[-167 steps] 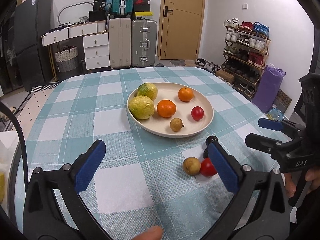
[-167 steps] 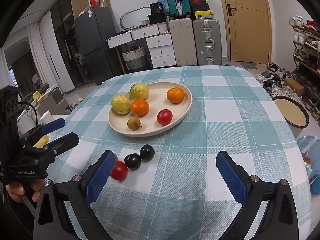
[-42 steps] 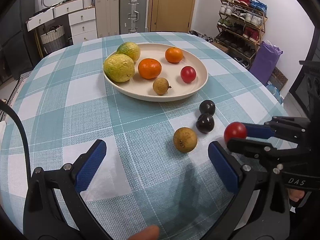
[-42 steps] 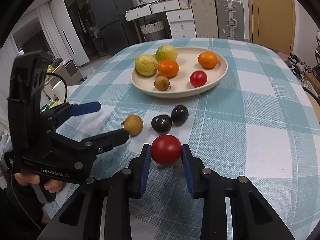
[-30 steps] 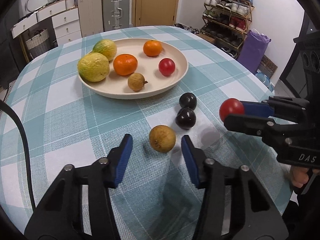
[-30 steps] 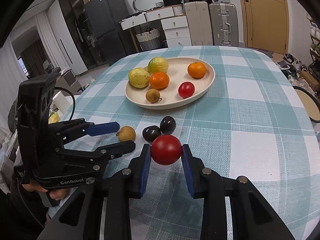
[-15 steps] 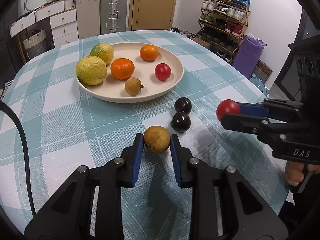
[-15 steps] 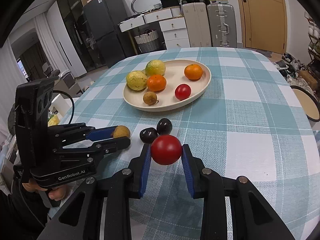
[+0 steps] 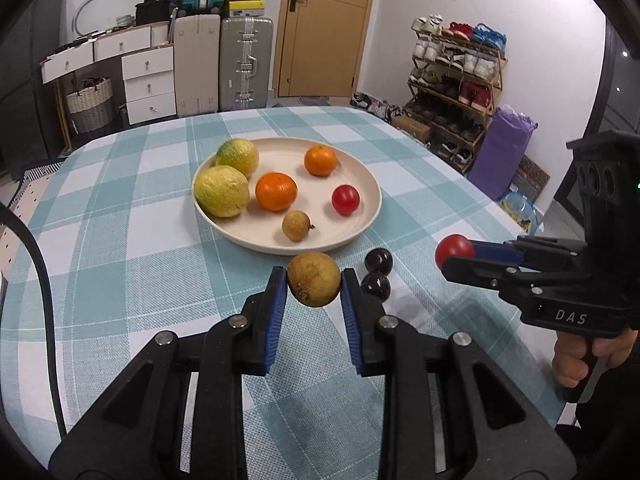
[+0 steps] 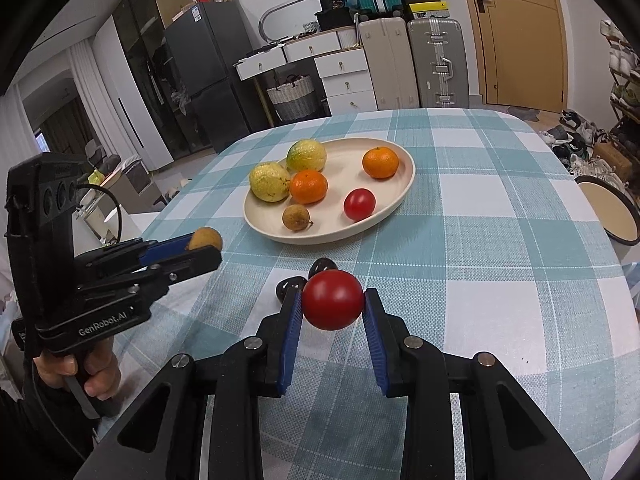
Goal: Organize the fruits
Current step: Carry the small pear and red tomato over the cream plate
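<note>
At the near edge of the left wrist view, at 6 o'clock, the left gripper (image 9: 314, 285) is clamped on a round brown fruit (image 9: 314, 283), with both blue pads pressing its sides. The fruit is lifted above the checked tablecloth (image 9: 120, 264) and does not touch it. Just beyond, at about 2 o'clock from this fruit, two dark plums (image 9: 377, 274) lie on the cloth, one touching the other. At 3 o'clock the right gripper (image 9: 454, 252) comes in from the side, held by a hand (image 9: 580, 354), and it is closed on a red tomato (image 9: 452, 249). In the right wrist view the same tomato (image 10: 333, 300) sits firmly between the blue pads of the right gripper (image 10: 333, 301), above the cloth, and the plums (image 10: 308, 278) are partly hidden behind it.

Farther, at 12 o'clock, a cream plate (image 9: 360, 228) stands on the table. On it, nearest to the front, is a small brown fruit with a stem (image 9: 296, 225), and at 2 o'clock from it a second red tomato (image 9: 345, 199). An orange mandarin (image 9: 276, 191) lies in the middle, touching a yellow-green citrus fruit (image 9: 221, 191) at the plate's 9 o'clock side. Behind are another yellow-green citrus (image 9: 238, 157) and a second mandarin (image 9: 320, 161).

Beyond the table stand two suitcases (image 9: 224, 64), a wooden door (image 9: 326, 28) and a shoe rack (image 9: 452, 88).
</note>
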